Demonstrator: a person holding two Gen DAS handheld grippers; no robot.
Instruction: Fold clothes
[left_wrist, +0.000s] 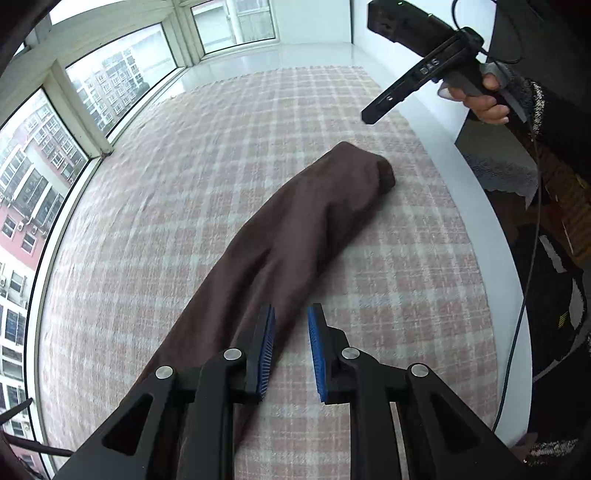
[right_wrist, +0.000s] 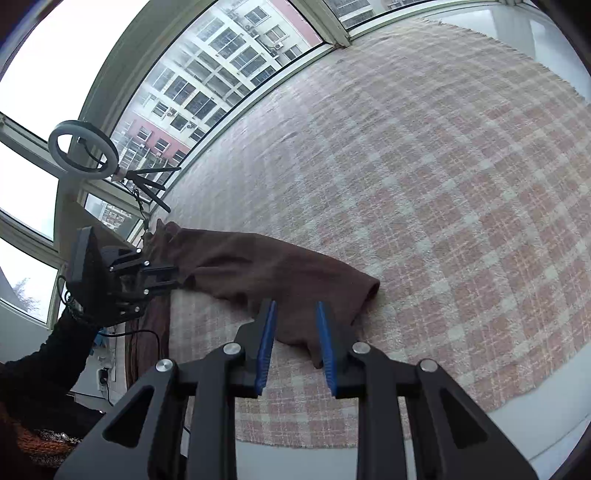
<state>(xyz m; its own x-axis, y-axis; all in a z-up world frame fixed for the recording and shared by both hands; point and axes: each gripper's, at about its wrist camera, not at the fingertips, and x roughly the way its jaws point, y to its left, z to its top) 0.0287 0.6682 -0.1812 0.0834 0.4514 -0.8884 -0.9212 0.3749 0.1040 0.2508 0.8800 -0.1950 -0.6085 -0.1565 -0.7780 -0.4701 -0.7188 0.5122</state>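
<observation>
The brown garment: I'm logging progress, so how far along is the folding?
Early. The brown garment lies in one long, rumpled strip on the plaid cloth, one end trailing off the edge; no neat fold shows. In hand: nothing, since the left gripper and right gripper hover open above it. Left: gripping, folding, flattening.

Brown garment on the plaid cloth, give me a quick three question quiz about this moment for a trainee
1. True or false: the brown garment lies stretched out long on the plaid cloth.
2. Which is right? A: both the left gripper and the right gripper are open. B: both are clamped on fabric.
3. Fill in: by the window stands a ____ light on a small tripod.

Key: 1 true; 2 A; 3 ring.
</observation>
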